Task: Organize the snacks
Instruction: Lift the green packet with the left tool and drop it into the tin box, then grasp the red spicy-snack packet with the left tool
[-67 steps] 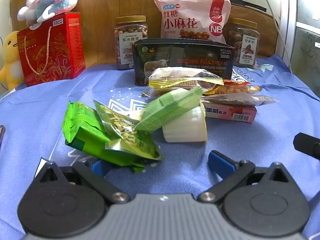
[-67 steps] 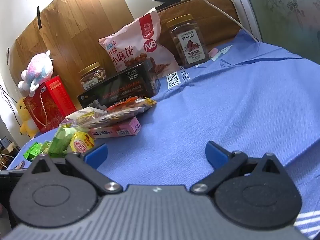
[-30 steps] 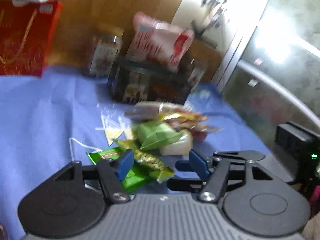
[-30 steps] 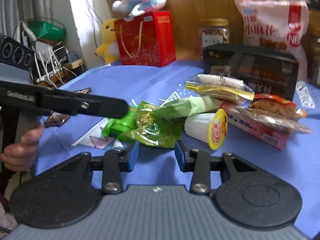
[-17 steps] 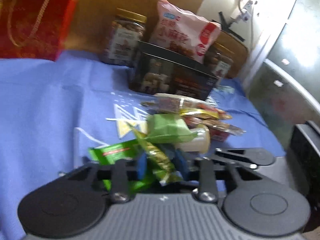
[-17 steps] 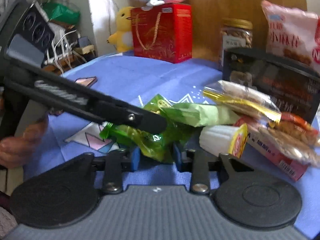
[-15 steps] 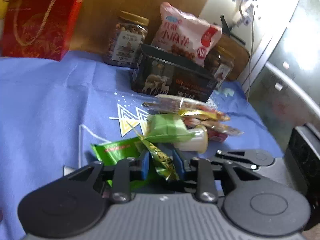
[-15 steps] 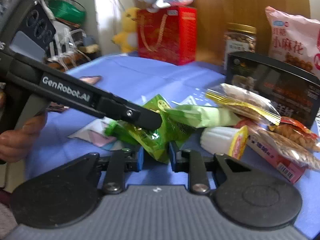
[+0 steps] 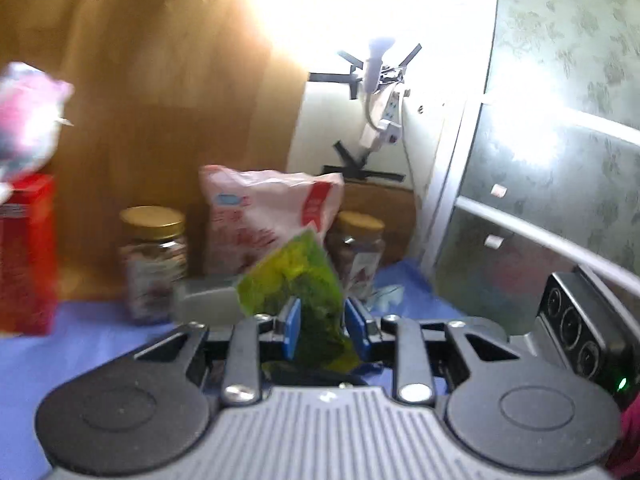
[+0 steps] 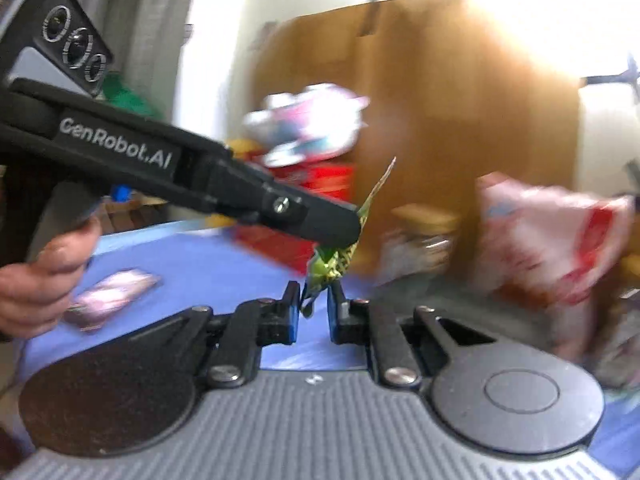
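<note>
My left gripper (image 9: pixel 322 330) is shut on a green snack packet (image 9: pixel 298 286), which stands up between the blue pads, lifted off the table. In the right wrist view the same green packet (image 10: pixel 334 264) hangs edge-on. The left gripper's black finger (image 10: pixel 312 216) clamps its upper part. My right gripper (image 10: pixel 312 312) has its jaws narrowly apart around the packet's lower corner; whether they press on it is unclear. Both views are blurred.
A pink-white snack bag (image 9: pixel 268 216), two gold-lidded nut jars (image 9: pixel 154 264) (image 9: pixel 358 254), a dark box (image 9: pixel 208 300) and a red gift box (image 9: pixel 24 252) stand at the back of the blue tablecloth (image 9: pixel 60 356). A pink wrapped item (image 10: pixel 112 292) lies at left.
Both grippers closed in on the green packet in the pile. The left one gripped it and both have risen with it, so the views now look higher at the wall.
</note>
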A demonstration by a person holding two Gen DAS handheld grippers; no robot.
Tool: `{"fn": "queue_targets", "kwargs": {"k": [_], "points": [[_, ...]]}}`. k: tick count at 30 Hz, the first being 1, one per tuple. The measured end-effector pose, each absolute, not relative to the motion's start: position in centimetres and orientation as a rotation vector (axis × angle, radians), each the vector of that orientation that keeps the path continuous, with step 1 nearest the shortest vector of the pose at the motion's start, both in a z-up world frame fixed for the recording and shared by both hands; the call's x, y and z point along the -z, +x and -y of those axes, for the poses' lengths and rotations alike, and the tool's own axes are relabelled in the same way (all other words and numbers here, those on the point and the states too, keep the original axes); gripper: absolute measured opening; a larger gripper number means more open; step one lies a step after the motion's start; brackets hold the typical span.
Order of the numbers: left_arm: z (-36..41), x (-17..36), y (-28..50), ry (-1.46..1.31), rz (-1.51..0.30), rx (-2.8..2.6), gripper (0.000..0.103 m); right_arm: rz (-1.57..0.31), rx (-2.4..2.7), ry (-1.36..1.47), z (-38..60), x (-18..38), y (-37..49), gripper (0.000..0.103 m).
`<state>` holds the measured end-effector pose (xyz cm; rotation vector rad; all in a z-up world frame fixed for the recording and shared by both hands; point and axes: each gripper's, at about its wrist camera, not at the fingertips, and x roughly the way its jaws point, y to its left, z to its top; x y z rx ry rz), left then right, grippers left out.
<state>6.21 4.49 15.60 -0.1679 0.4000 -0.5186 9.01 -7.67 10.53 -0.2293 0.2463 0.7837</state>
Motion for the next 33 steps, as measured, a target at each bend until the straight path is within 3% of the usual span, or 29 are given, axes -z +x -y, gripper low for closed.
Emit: {"fn": "queue_targets", "kwargs": {"k": [5, 11, 14, 24, 27, 33], "points": [[-2.9, -14.0, 15.6, -0.241, -0.465, 0.6, 0.025, -0.272, -0.595, -0.327, 8.8, -10.7, 15.8, 0.013], [-3.0, -9.2, 22.1, -0.322, -0.603, 0.546, 0.026, -0.447, -0.546, -0.355, 9.5, -8.1, 21.4, 0.016], [-4.1, -7.8, 22.4, -0.328, -0.617, 0.503, 0.032, -0.476, -0.558, -0.298, 10.4, -7.0, 20.9, 0.032], [-8.4, -8.0, 17.6, -0.389, -0.611, 0.431, 0.032, -0.429, -0.53, -0.032, 15.6, -8.3, 17.4, 0.032], [-8.3, -7.9, 15.8, -0.395, -0.633, 0.454, 0.038, -0.474, -0.529, 0.072, 17.5, -7.7, 15.7, 0.035], [-5.9, -6.6, 14.7, -0.417, -0.698, 0.529, 0.039, -0.581, -0.462, 0.274, 20.8, -5.0, 13.8, 0.037]]}}
